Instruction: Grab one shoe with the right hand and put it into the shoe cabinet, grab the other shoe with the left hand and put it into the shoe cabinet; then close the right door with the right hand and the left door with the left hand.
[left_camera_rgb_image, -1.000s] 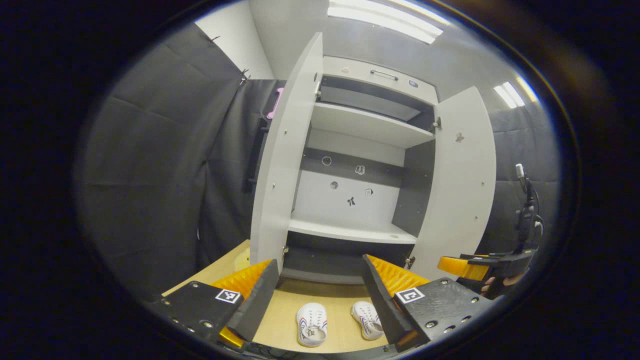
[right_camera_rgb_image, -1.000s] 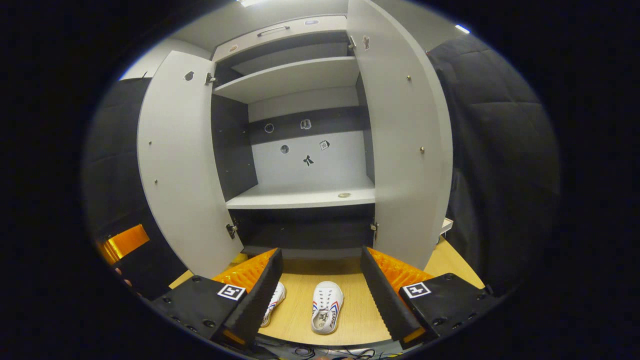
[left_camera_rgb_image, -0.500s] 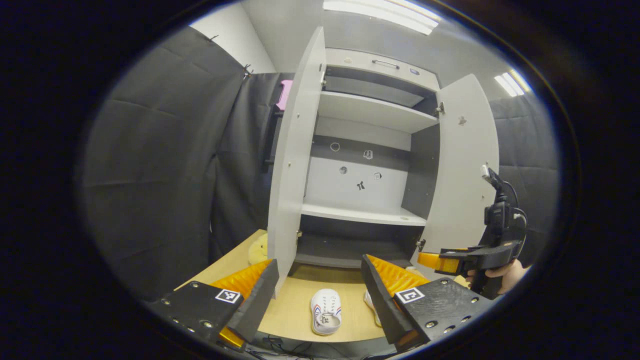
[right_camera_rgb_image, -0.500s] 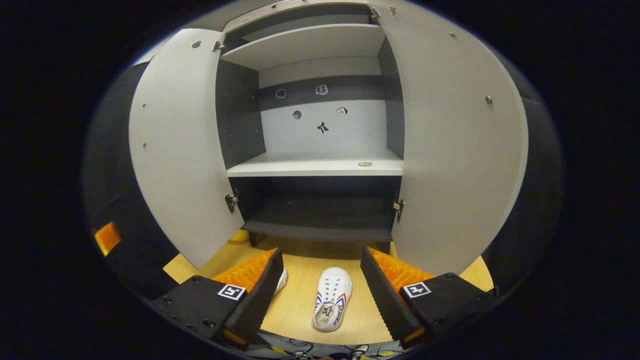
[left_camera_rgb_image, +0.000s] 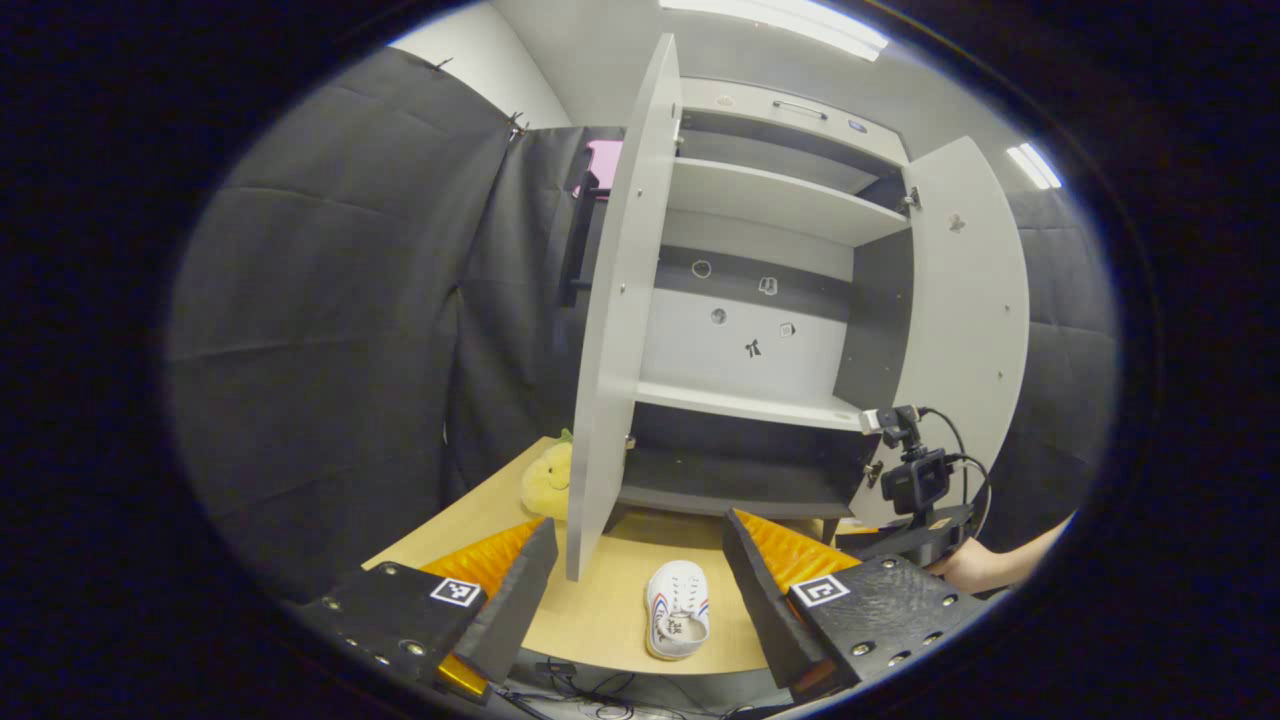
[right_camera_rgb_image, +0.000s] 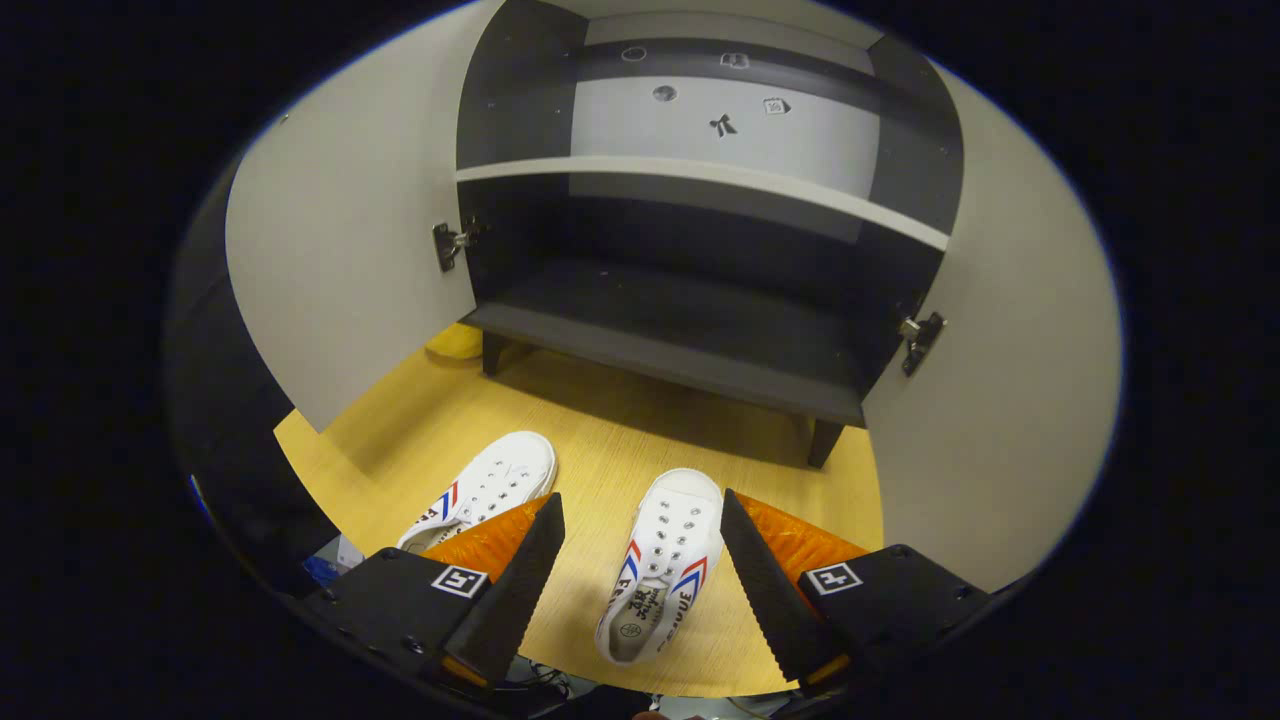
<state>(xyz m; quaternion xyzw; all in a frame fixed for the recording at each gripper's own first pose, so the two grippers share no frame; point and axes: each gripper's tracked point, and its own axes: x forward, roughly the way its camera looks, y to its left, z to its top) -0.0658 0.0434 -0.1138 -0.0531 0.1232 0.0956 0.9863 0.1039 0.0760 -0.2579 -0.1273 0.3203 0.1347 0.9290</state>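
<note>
Right gripper view: right gripper (right_camera_rgb_image: 640, 560) is spread wide, holding nothing, low over the wooden tabletop (right_camera_rgb_image: 590, 440). Right shoe (right_camera_rgb_image: 662, 565), white with red and blue stripes, lies flat on the tabletop in the gap between the two fingers, toe toward the shoe cabinet (right_camera_rgb_image: 700, 300); neither finger touches it as far as I can tell. Left shoe (right_camera_rgb_image: 480, 490) lies just beside it to the left, angled, heel partly hidden behind the left-hand finger. Both cabinet doors stand open; left door (right_camera_rgb_image: 340, 250) and right door (right_camera_rgb_image: 1000, 400) flank the dark bottom compartment (right_camera_rgb_image: 690, 320), which has no shoes in it. Light shelf (right_camera_rgb_image: 700, 175) above it also bare. Left gripper view: left gripper (left_camera_rgb_image: 640, 590) also spread, nothing between the fingers, held back from the cabinet. One shoe (left_camera_rgb_image: 678, 622) visible on the tabletop between its fingers, well below them. Open left door seen edge-on just ahead. Yellow plush toy (left_camera_rgb_image: 548, 478) sits on the tabletop behind that door. Other gripper with its camera (left_camera_rgb_image: 915, 480) and the person's hand (left_camera_rgb_image: 985, 565) show at right, down near the cabinet's base in front of the right door.
</note>
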